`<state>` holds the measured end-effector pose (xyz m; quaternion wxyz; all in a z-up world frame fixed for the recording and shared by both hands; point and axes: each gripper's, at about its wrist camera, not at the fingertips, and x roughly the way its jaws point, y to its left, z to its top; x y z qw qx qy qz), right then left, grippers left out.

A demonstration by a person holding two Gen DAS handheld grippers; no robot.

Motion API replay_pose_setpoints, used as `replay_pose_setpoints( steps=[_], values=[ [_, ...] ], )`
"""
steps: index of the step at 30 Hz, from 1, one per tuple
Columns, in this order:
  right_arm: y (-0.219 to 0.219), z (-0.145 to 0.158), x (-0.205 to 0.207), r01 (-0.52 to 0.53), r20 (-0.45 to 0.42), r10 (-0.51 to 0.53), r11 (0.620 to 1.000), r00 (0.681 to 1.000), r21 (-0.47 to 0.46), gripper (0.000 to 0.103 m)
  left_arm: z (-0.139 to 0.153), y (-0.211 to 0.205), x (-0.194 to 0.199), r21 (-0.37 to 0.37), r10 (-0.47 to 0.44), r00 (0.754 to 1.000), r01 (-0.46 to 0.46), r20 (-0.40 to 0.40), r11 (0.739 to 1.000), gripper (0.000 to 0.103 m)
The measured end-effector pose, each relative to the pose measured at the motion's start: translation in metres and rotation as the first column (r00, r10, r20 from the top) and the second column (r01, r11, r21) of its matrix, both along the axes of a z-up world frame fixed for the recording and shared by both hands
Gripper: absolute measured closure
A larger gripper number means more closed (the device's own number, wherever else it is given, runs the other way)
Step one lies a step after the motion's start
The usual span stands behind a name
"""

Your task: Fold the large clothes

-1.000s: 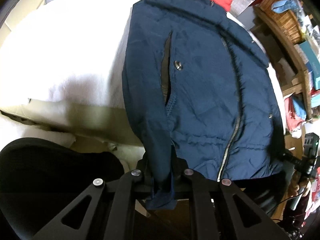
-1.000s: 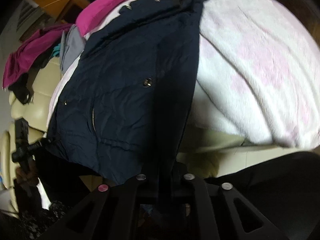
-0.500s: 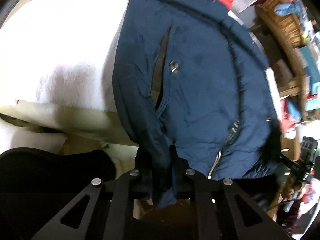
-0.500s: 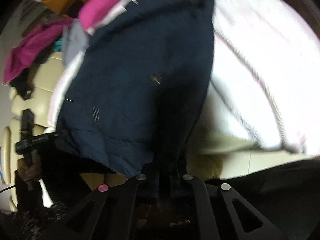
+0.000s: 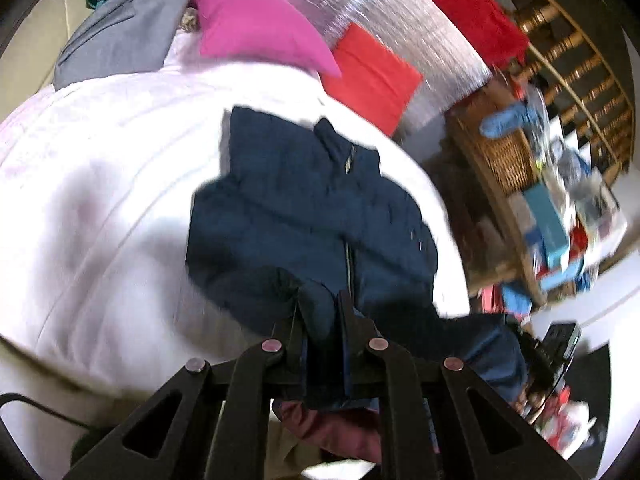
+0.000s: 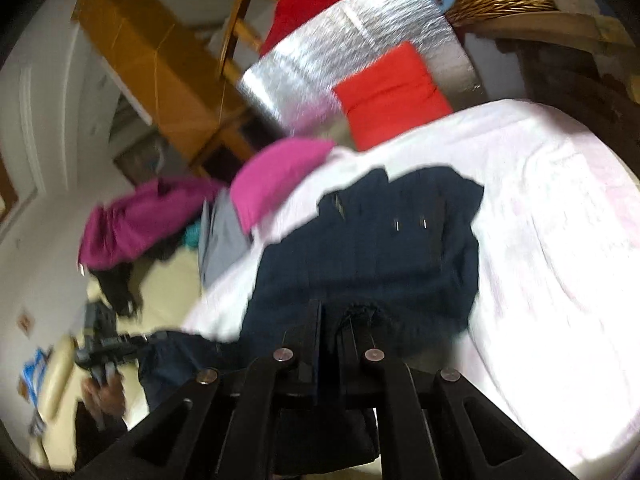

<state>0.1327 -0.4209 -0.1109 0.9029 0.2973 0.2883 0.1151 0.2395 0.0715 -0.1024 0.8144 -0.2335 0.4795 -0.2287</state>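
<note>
White bedding with faint pink patches, the bed cover (image 5: 100,184), fills most of both views and carries the clothes. Navy and quilted, the jacket (image 5: 304,208) lies on it near the front edge, its collar pointing away towards the far side and its zip running down the middle; its lower hem is lifted off the cover and bunched up towards the two cameras. Behind the bed stands a silver foil panel (image 5: 384,20), with a red cushion (image 5: 370,76) leaning against it and a pink cushion (image 5: 256,28) just beside that one. A grey garment (image 5: 116,36) is heaped at the far left corner in the left wrist view. A wicker basket (image 5: 504,156) sits on wooden shelving off to the right of the bed.

Left gripper (image 5: 322,312): its jaws are clamped on a fold of the jacket's hem, blue cloth filling the narrow gap between them. Right gripper (image 6: 332,320): its jaws are pressed together on dark cloth from the other side of the same hem. Both views are smeared by motion blur, so finer detail on the jacket cannot be made out.
</note>
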Motion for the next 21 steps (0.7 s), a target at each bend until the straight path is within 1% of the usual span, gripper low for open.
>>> replay_pose_setpoints(
  steps=[3, 5, 7, 9, 11, 14, 15, 16, 18, 21],
  values=[
    [-0.004, 0.004, 0.031, 0.068, 0.027, -0.069, 0.997, 0.997, 0.042, 0.097, 0.004, 0.005, 0.033, -0.026, 0.056, 0.998, -0.056, 0.018, 0.998, 0.091],
    [-0.005, 0.002, 0.06, 0.119, 0.03, -0.121, 0.991, 0.992, 0.054, 0.097, 0.003, 0.003, 0.053, -0.04, 0.093, 0.995, -0.092, 0.025, 0.995, 0.091],
    [-0.012, -0.004, 0.075, 0.163, 0.03, -0.166, 0.984, 0.986, 0.069, 0.097, 0.003, 0.001, 0.076, -0.052, 0.136, 0.99, -0.135, 0.03, 0.99, 0.091],
    [-0.02, -0.01, 0.098, 0.206, 0.025, -0.209, 0.975, 0.978, 0.084, 0.097, -0.005, -0.007, 0.103, -0.057, 0.181, 0.983, -0.18, 0.026, 0.982, 0.091],
    [-0.027, -0.021, 0.121, 0.247, 0.018, -0.25, 0.964, 0.968, 0.095, 0.097, -0.013, -0.01, 0.125, -0.041, 0.223, 0.975, -0.221, 0.027, 0.974, 0.091],
    [-0.035, -0.04, 0.158, 0.286, -0.017, -0.286, 0.952, 0.958, 0.11, 0.097, -0.034, -0.018, 0.162, -0.048, 0.256, 0.967, -0.256, -0.009, 0.965, 0.091],
    [-0.038, -0.045, 0.17, 0.292, -0.028, -0.291, 0.95, 0.956, 0.113, 0.097, -0.04, -0.022, 0.175, -0.047, 0.272, 0.962, -0.273, -0.01, 0.961, 0.091],
    [-0.039, -0.05, 0.181, 0.3, -0.039, -0.297, 0.947, 0.954, 0.113, 0.097, -0.042, -0.018, 0.179, -0.048, 0.279, 0.96, -0.279, -0.01, 0.959, 0.091],
    [-0.042, -0.056, 0.2, 0.31, -0.052, -0.306, 0.944, 0.951, 0.112, 0.097, -0.05, -0.022, 0.195, -0.057, 0.298, 0.955, -0.298, -0.011, 0.953, 0.091],
    [-0.05, -0.063, 0.224, 0.328, -0.055, -0.324, 0.936, 0.945, 0.13, 0.097, -0.054, -0.021, 0.212, -0.074, 0.306, 0.952, -0.304, 0.015, 0.95, 0.091]
  ],
)
